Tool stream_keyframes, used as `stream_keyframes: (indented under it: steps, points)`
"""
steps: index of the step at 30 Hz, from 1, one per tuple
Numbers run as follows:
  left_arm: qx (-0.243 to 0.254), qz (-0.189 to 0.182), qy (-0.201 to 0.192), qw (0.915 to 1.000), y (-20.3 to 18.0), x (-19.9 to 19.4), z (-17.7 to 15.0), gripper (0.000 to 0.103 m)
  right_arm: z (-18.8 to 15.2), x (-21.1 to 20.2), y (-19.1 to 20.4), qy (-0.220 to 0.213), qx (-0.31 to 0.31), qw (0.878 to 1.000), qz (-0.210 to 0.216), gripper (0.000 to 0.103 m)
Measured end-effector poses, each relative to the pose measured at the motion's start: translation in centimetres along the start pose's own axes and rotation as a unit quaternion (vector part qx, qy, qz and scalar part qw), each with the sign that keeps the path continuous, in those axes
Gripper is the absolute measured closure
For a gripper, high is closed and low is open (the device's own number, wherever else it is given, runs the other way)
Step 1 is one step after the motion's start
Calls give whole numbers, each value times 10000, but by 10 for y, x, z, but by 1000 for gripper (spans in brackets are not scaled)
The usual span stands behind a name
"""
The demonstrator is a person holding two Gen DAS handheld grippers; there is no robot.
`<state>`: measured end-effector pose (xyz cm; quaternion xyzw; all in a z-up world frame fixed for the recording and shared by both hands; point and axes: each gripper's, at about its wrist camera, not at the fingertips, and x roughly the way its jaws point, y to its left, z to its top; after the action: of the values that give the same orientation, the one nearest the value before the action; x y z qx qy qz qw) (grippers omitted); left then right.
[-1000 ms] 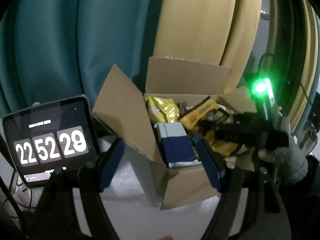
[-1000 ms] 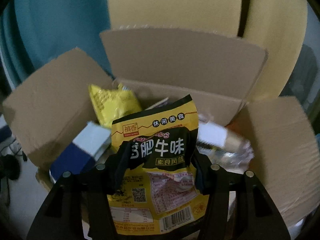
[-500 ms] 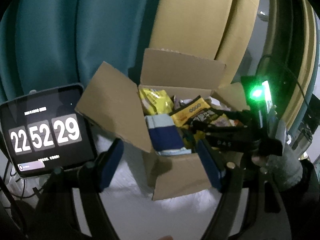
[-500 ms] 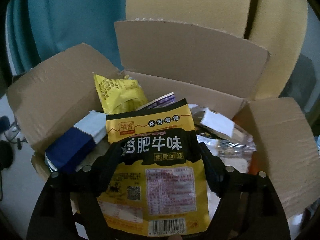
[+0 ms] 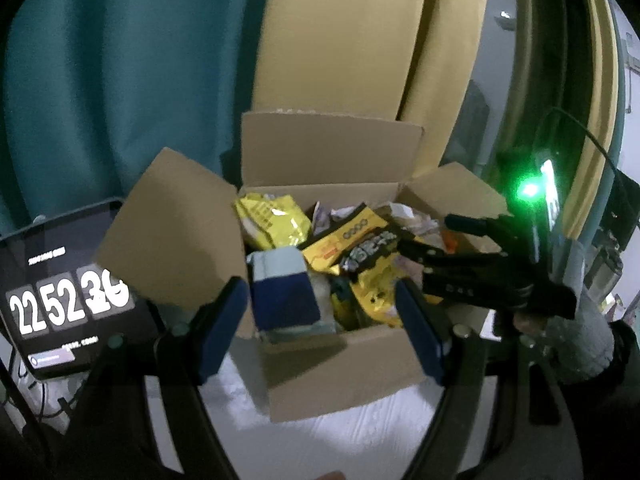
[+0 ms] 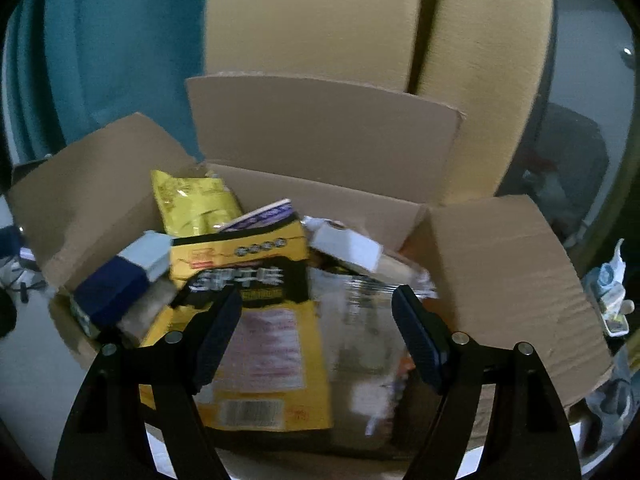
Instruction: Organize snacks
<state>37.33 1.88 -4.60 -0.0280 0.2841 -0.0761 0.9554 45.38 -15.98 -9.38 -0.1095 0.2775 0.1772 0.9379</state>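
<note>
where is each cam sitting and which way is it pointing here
Left wrist: on the left gripper, set back from the cardboard box, facing it; its own open fingers frame the box, with the right gripper and gloved hand at right and a clock tablet at left.
Right wrist: on the right gripper, close over the cardboard box, looking down in; its open fingers straddle the yellow-and-black snack bag.
Shared: box, snack bag, blue carton.

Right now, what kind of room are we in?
Probably a room at home, maybe a living room or bedroom. Teal and yellow curtains hang behind an open cardboard box full of snack packets, and a tablet clock stands beside it.
</note>
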Motion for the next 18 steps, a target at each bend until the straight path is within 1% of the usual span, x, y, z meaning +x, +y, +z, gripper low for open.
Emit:
stream_keyframes:
  steps: [4, 11, 18]
  points:
    - [74, 31, 49, 10000, -6, 13, 6, 26, -5, 2, -16, 47, 164, 9998, -38, 23]
    - [132, 78, 161, 9998, -15, 31, 9, 26, -12, 8, -30, 68, 315, 9994, 123, 23]
    - [83, 72, 67, 9999, -20, 20, 7, 26, -14, -8, -31, -29, 366, 9992, 161, 23]
